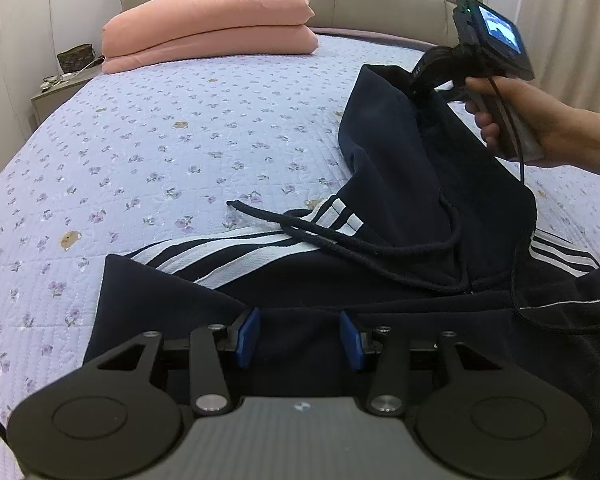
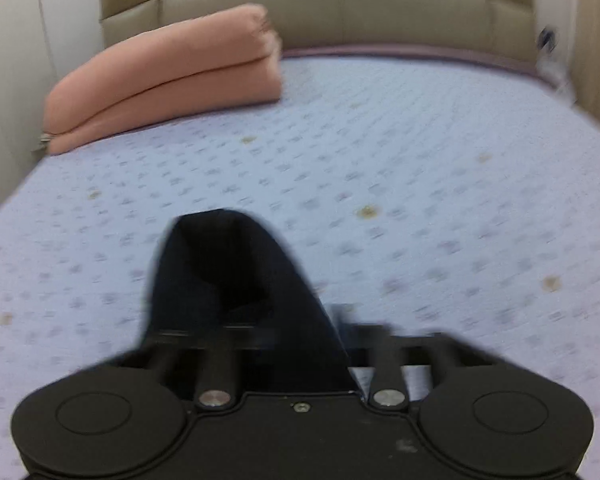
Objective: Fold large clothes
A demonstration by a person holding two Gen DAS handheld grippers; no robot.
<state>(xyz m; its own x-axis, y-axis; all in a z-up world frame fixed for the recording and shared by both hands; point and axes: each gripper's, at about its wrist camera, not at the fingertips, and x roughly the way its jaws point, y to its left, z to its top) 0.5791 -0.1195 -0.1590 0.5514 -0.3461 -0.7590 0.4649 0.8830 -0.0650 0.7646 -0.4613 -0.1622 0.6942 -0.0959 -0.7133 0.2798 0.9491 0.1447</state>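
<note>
Left tool (image 1: 298,338) straddles the hoodie (image 1: 380,280); right tool (image 1: 418,86) lifts its hood.

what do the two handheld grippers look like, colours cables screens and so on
The left gripper has matte black linkage arms, round black discs, silver pivot screws and blue finger pads. The right gripper is black with a grey pistol handle, a small lit screen with a green light, and a thin black cable hanging down. The right hand is bare, no sleeve visible.
</note>
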